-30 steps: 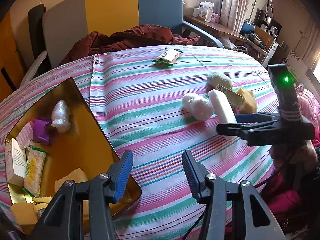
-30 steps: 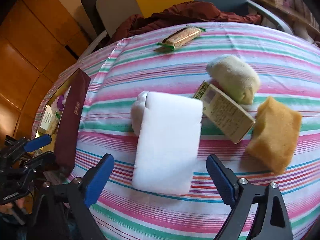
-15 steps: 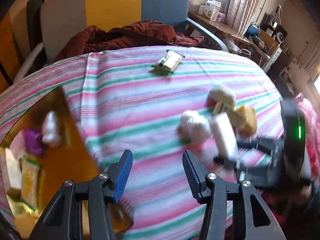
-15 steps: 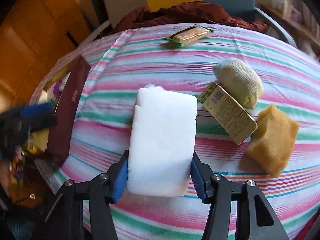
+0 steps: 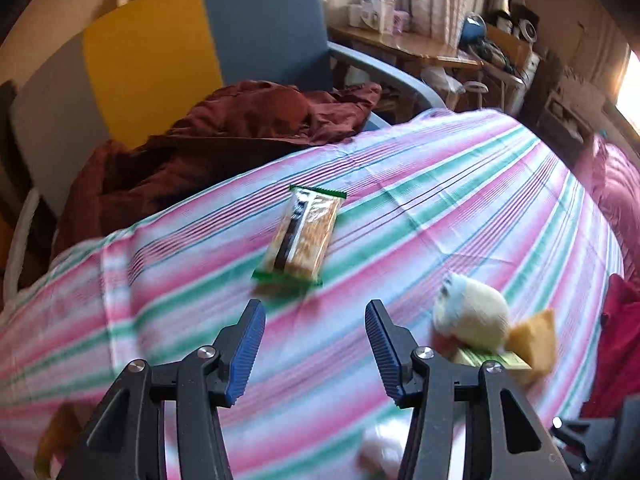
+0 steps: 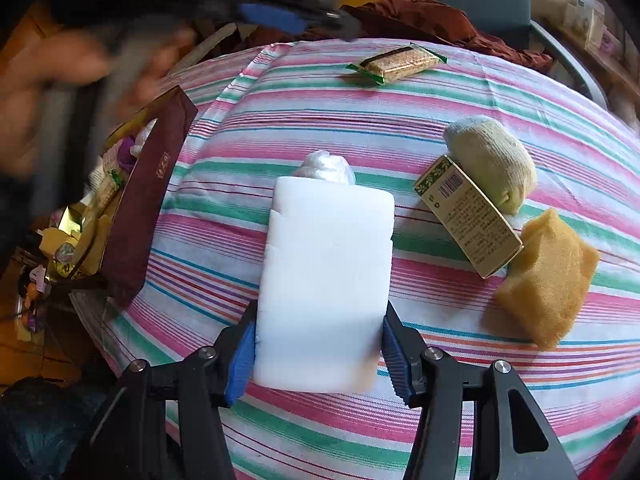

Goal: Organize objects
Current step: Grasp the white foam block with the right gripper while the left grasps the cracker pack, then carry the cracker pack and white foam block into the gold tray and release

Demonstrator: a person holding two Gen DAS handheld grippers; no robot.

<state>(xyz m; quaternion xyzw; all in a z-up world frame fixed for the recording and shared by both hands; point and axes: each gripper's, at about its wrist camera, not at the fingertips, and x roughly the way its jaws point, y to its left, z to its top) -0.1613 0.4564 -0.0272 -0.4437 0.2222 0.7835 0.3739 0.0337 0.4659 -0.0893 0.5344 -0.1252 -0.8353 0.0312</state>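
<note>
The right gripper (image 6: 320,354) clamps the white foam block (image 6: 326,284) at lower centre of its view, over the striped tablecloth (image 6: 400,120); the left gripper (image 5: 315,344) hangs with jaws apart, empty, the snack bar (image 5: 302,238) just above them, mid-frame.

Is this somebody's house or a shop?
Most likely a house, a lived-in room. A striped tablecloth covers the table, a dark red jacket lies on an armchair, and a cluttered wooden side table stands by curtains.
</note>
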